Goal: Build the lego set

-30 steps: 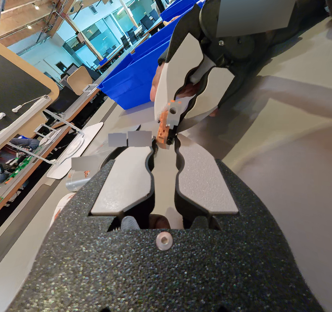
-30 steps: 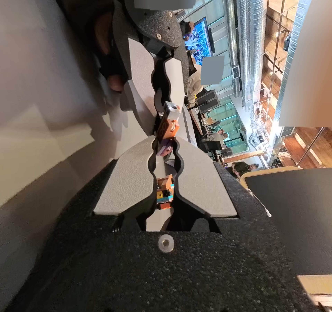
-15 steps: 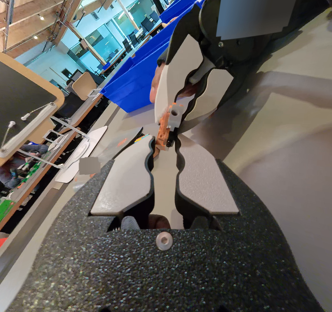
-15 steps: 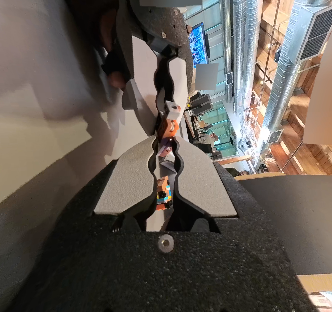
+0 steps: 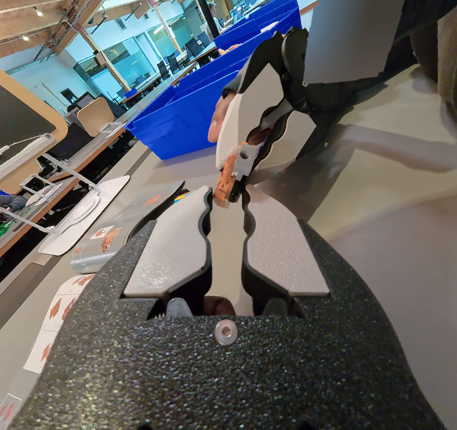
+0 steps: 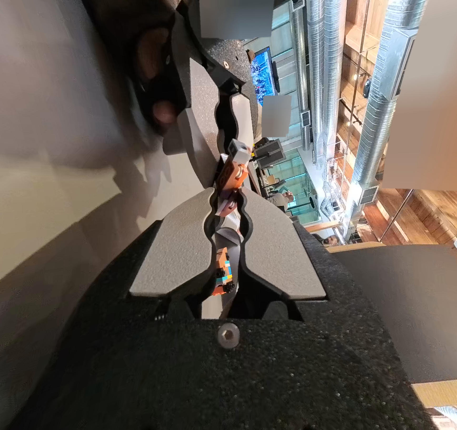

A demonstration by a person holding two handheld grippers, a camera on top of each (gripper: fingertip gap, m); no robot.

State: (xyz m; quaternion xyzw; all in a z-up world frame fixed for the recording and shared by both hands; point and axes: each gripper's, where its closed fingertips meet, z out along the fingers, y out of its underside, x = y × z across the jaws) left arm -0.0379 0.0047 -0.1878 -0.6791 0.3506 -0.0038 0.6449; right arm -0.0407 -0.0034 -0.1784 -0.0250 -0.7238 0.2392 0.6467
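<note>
- Grey table [image 5: 371, 220] under an open office hall, blue bins [image 5: 178, 126] behind.
- Lego piece [image 5: 231, 178], orange with a grey block on top, hangs in the air between my two grippers, its long axis running tip to tip.
- Right gripper [image 5: 243, 163] pinches its grey-and-orange upper end; in its own view [image 6: 227, 195] the tips press on the lower purple part.
- Left gripper [image 5: 227, 196] sits at the piece's lower end, jaws slightly apart; whether they bite, I cannot tell.
- Half-built model [image 6: 223, 272] lies on the table, below and apart.
- Against a second ago, the piece sits the same between the tips; only the background has swung.
</note>
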